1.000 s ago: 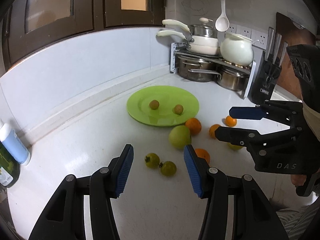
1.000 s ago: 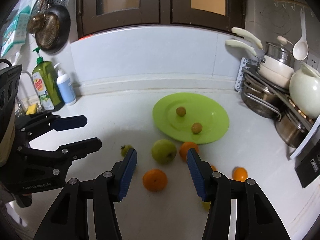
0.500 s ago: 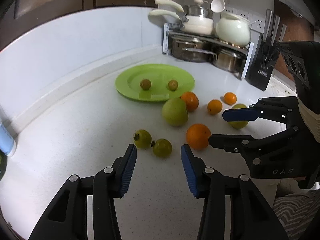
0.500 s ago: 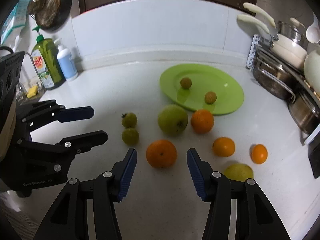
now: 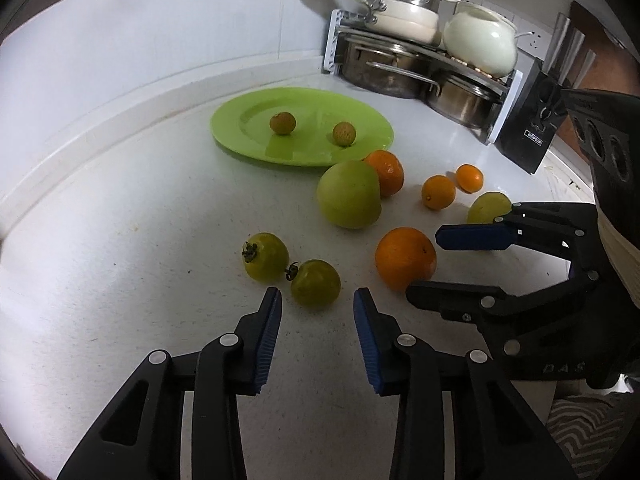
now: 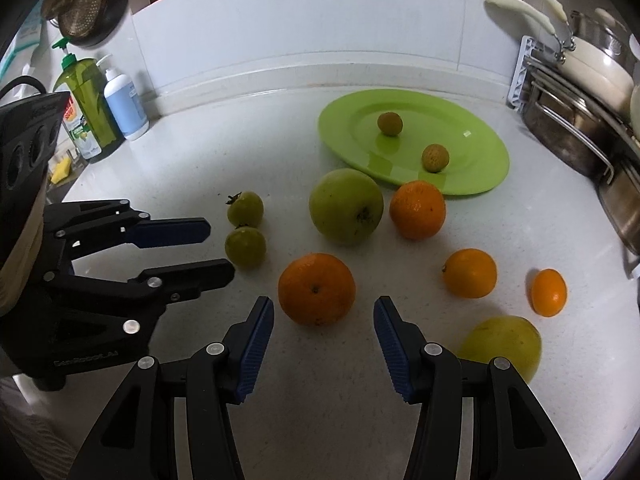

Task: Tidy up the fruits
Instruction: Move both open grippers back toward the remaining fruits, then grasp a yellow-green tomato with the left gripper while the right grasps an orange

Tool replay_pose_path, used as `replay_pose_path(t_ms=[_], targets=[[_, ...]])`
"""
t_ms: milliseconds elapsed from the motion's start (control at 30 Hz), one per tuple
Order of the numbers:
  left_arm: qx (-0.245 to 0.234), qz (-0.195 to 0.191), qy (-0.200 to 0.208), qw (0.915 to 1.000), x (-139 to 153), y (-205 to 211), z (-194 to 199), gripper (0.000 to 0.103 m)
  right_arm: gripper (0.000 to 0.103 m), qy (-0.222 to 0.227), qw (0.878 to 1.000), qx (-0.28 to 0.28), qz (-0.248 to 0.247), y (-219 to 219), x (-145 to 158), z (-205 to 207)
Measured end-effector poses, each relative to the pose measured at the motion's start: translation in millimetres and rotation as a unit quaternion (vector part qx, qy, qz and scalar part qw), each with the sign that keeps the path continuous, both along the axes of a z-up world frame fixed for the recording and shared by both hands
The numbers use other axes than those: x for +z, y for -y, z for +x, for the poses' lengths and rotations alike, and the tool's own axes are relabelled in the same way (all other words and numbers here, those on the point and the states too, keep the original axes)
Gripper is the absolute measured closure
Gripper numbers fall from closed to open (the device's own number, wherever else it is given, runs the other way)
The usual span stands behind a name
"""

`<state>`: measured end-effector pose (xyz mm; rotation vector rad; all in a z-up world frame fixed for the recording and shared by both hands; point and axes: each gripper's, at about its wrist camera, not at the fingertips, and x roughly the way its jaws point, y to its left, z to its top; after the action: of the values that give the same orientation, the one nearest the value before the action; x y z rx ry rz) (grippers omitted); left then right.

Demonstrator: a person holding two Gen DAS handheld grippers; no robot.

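Ahead of both grippers, well beyond the fingertips: white countertop (image 6: 208,152), bearing a lime-green plate (image 6: 472,148) (image 5: 360,120) with two small brownish-yellow round fruits (image 6: 390,123) (image 5: 282,123) inside, apart from each other, one nearer the plate's middle, the other (image 6: 435,157) (image 5: 344,133) closer to its near rim. Off to the far right, a rack of steel pots (image 5: 384,68) with a cream pot (image 5: 478,40) on top; far left of the right gripper, a green soap bottle (image 6: 86,100) beside a white-and-blue bottle (image 6: 125,100). Just this side of the plate, a large green apple (image 6: 346,206) (image 5: 349,194), touching or nearly touching a mandarin (image 6: 418,209) (image 5: 386,172) to its right. Straight before the right gripper (image 6: 323,314), jaws spread wide and holding nothing, a big orange (image 6: 317,289) (image 5: 405,258) lying just ahead of the tips, not between the pads. To that gripper's right, two smaller oranges (image 6: 470,273) (image 6: 549,292) and a yellow-green fruit (image 6: 504,344) partly hidden behind the right finger. Before the left gripper (image 5: 317,306), likewise wide open and empty, low over the counter, a green tomato (image 5: 315,283) just beyond the tips, touching a second green tomato (image 5: 266,256) to its left. Both grippers level, side by side, pointed toward the plate.
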<state>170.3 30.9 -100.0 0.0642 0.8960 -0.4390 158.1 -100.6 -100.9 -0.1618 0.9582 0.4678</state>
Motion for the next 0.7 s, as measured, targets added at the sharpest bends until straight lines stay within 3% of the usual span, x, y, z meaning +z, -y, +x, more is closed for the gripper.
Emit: replay_pose_path(t_ms=[400, 700], targets=[[0.014, -0.004, -0.019, 0.9997, -9, 6, 14, 0.067, 0.050, -0.005, 1.000, 0.009, 0.006, -4, -6, 11], [0.020, -0.011, -0.029, 0.9993, -13, 7, 20, 0.074, 0.052, -0.012, 1.000, 0.006, 0.015, -3, -8, 14]])
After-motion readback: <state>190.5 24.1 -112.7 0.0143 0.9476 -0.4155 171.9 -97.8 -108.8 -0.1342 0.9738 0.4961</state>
